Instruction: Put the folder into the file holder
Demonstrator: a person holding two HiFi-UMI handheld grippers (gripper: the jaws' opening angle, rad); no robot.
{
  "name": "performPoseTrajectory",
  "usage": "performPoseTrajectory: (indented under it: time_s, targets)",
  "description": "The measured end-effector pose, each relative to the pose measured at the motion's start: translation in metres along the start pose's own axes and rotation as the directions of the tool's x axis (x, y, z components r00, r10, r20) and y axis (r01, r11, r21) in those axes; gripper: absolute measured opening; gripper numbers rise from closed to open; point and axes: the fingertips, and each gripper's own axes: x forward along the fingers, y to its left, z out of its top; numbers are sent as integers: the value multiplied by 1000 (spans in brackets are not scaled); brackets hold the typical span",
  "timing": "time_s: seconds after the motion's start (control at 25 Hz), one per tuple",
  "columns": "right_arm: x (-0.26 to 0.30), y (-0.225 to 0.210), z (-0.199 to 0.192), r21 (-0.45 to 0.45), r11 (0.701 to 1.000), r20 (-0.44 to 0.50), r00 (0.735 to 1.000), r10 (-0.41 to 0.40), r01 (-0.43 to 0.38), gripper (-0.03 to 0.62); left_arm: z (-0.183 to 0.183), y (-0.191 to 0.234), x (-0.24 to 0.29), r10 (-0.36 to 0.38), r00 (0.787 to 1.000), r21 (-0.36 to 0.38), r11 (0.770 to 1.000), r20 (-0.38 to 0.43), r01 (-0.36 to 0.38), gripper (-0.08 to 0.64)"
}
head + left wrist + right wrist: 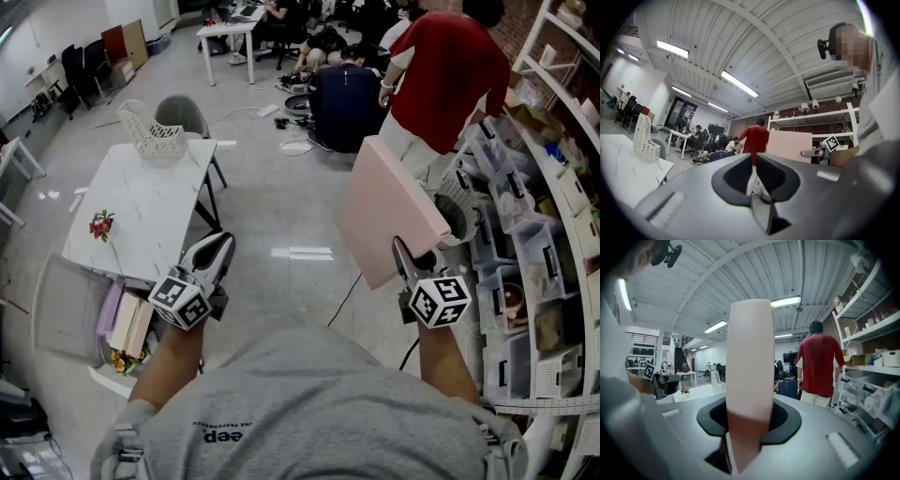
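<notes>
Both fingers of the right gripper (405, 261) are clamped on the pink folder (389, 216) at its near lower edge; it rises tilted beyond them. Probably light, stiff and slick, it may pivot, so grip deep. Fingers of the left gripper (214, 253) rest almost together, empty.

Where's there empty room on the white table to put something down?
Most of the white table is bare, between the file holder at its far corner and the little flower by its left edge. The shelves on the right are packed with bins.
</notes>
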Motion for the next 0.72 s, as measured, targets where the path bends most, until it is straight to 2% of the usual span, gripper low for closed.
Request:
performPoseTrajectory:
  time_s: [0.72]
  targets:
    - [3,-25,0,38,999,10,1000,27,-28,137,-6,-20,29,-7,1000,7,1000,-23,7,83]
